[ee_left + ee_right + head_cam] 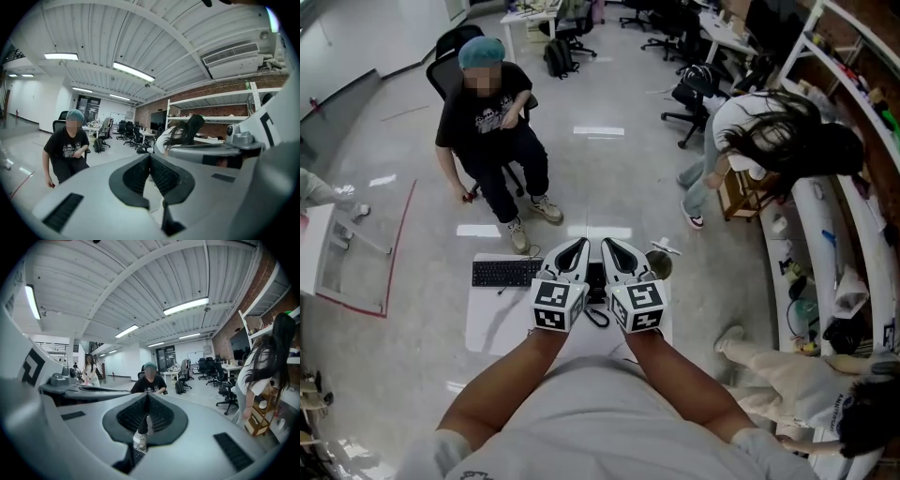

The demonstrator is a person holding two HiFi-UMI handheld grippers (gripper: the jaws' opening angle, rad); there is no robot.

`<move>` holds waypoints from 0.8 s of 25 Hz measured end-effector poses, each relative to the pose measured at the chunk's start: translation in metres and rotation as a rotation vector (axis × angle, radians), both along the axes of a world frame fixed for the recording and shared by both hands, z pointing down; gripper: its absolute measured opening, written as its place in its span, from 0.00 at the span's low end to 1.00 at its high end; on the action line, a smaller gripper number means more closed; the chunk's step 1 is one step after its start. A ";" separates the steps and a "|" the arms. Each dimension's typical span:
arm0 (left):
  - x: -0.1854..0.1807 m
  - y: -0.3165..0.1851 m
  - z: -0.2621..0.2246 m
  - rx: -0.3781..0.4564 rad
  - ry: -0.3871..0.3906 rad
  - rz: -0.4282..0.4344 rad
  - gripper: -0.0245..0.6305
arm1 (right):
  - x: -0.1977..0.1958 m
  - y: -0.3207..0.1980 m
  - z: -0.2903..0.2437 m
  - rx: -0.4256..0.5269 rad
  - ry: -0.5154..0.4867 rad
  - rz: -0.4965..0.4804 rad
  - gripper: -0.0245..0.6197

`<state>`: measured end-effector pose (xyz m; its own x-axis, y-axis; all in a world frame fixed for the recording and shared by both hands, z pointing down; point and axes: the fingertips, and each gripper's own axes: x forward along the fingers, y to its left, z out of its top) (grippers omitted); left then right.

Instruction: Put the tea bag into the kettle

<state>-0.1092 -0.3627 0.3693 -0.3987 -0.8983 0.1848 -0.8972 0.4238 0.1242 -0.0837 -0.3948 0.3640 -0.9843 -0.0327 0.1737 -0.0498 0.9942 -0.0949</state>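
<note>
My two grippers are held up side by side, close under the head camera, above a white table [492, 328]. The left gripper [580, 245] is shut, its ribbed pads [140, 176] meeting at the tip with nothing between them. In the same way the right gripper [607, 245] is shut and empty, its pads [159, 414] closed together. Just right of the right gripper, the round metal kettle [659, 266] stands on the table, partly hidden. A small white thing [667, 248] sits at its far rim; I cannot tell what it is. No tea bag is clearly visible.
A black keyboard [506, 273] lies at the table's far left and a black cable [598, 315] loops between the grippers. A person in a teal cap [492, 122] sits beyond the table. Another person [750, 141] bends at the right-hand shelves [853, 216].
</note>
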 end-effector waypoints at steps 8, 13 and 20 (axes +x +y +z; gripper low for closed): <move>-0.019 0.013 -0.002 0.006 -0.001 -0.003 0.05 | -0.023 0.011 -0.002 0.003 0.003 -0.003 0.05; -0.024 0.010 -0.005 0.023 0.014 -0.009 0.05 | -0.027 0.008 -0.004 0.001 0.001 -0.001 0.05; -0.028 0.006 -0.006 0.026 0.012 0.002 0.05 | -0.031 0.004 -0.005 0.003 0.001 0.011 0.05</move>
